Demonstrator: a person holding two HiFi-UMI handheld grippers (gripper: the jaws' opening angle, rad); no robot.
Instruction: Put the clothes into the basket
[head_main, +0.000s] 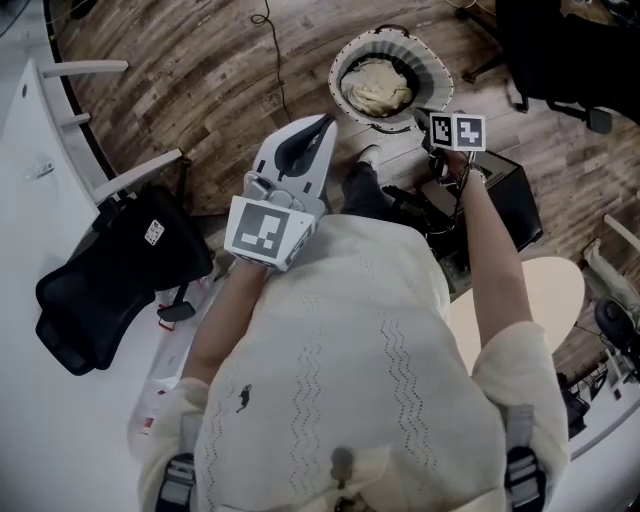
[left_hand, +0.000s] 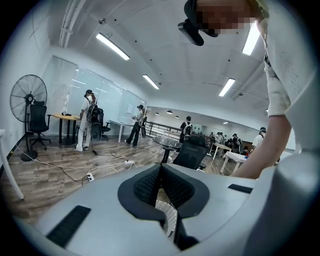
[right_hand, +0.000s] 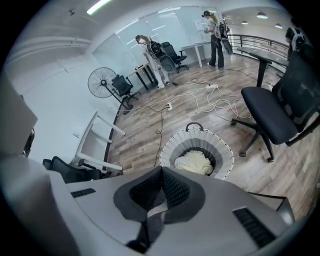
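A white ribbed basket (head_main: 345, 60) stands on the wood floor ahead, with cream clothes (head_main: 378, 88) in it. My left gripper (head_main: 322, 125) is held out in front of the body, jaws shut and empty, its tips just left of the basket. In the left gripper view the left gripper (left_hand: 160, 167) points out across the room. My right gripper's marker cube (head_main: 457, 130) sits right of the basket and hides its jaws. In the right gripper view the right gripper (right_hand: 161, 172) is shut on a thin fold of grey cloth (right_hand: 154, 215), above the basket (right_hand: 225, 150) and its cream clothes (right_hand: 192, 161).
A black office chair (head_main: 110, 280) lies at my left beside a white frame (head_main: 110, 120). A black box (head_main: 505, 190) and a pale round seat (head_main: 555, 290) are at my right. Another office chair (right_hand: 280, 110) and floor cables (right_hand: 210, 100) lie beyond the basket. People stand far off.
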